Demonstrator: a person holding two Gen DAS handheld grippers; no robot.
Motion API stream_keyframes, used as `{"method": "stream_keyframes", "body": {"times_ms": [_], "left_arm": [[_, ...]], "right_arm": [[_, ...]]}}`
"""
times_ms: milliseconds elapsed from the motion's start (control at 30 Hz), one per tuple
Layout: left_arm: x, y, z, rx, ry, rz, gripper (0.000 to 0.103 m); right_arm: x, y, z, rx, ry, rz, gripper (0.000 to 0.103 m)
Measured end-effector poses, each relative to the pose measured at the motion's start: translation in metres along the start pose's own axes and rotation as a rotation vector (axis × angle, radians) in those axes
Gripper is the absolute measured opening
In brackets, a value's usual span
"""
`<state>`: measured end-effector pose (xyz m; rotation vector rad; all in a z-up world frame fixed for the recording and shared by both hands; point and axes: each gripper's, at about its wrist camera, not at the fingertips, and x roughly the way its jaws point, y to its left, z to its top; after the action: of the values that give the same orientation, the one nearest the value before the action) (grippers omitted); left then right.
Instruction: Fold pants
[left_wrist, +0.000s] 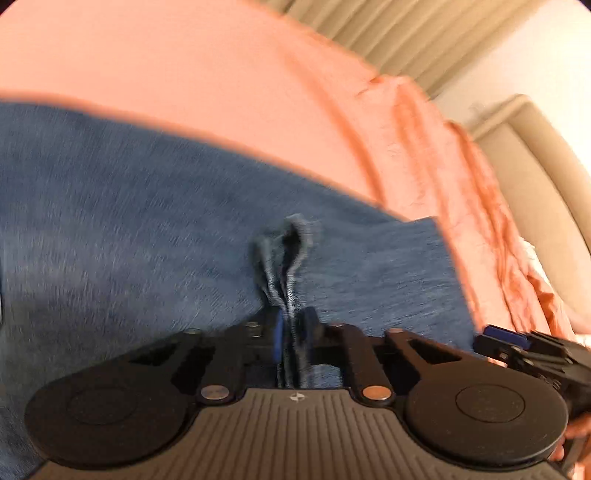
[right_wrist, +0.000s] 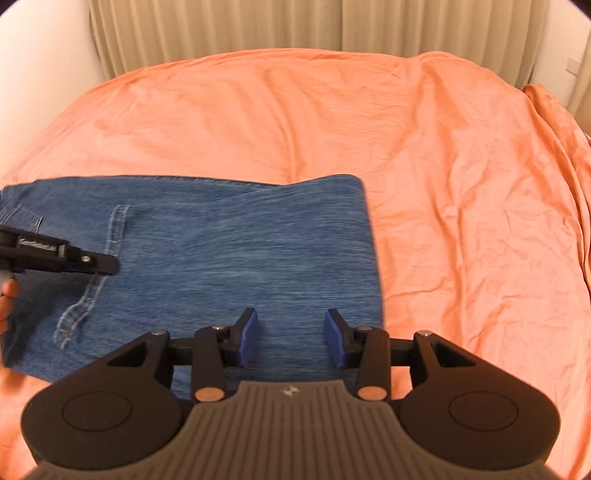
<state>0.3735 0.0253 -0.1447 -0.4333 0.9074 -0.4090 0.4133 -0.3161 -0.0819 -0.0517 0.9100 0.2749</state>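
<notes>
The folded blue denim pants (right_wrist: 207, 266) lie on the bed's orange sheet (right_wrist: 443, 177), toward its near left. The left gripper (left_wrist: 291, 332) pinches a bunched seam of the denim (frame blurred). The right gripper (right_wrist: 291, 338) hovers wide apart over the pants' near edge.

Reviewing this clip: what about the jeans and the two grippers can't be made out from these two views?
- Left wrist view: motion blur smears the jeans; what part the left gripper pinches is unclear.
- Left wrist view: right gripper is cut off by the edge.
- Right wrist view: the jeans' left end runs past the edge; the right gripper body covers their near edge.
</notes>
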Motion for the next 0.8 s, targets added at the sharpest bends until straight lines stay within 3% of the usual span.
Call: {"method": "stream_keyframes", "body": {"times_ms": [100,233,367,433,667,800], "left_arm": [[-0.027,-0.02,0.008,0.106,-0.087,-0.081,0.008],[-0.053,-0.041,0.025,0.232,-0.146,-0.071,0.008],[-0.024,-0.023,0.03,0.228,-0.041,0.093,0.008],[-0.004,-0.01,0.023,0.223,0.011,0.135,0.008],[0.017,0.001,0.012,0.224,0.055,0.148,0.01],[0.017,0.008,0.015,0.228,0.065,0.131,0.01]], "right_arm": [[0.001,-0.01,-0.001,0.002,-0.03,0.001,0.035],[0.003,-0.022,-0.002,0.007,-0.064,-0.018,0.022],[0.01,-0.032,0.0,0.055,-0.071,-0.009,0.012],[0.016,-0.033,0.003,0.065,-0.076,0.0,0.007],[0.047,-0.037,0.036,0.068,-0.148,-0.003,0.006],[0.086,-0.04,0.067,0.091,-0.152,-0.01,0.006]]}}
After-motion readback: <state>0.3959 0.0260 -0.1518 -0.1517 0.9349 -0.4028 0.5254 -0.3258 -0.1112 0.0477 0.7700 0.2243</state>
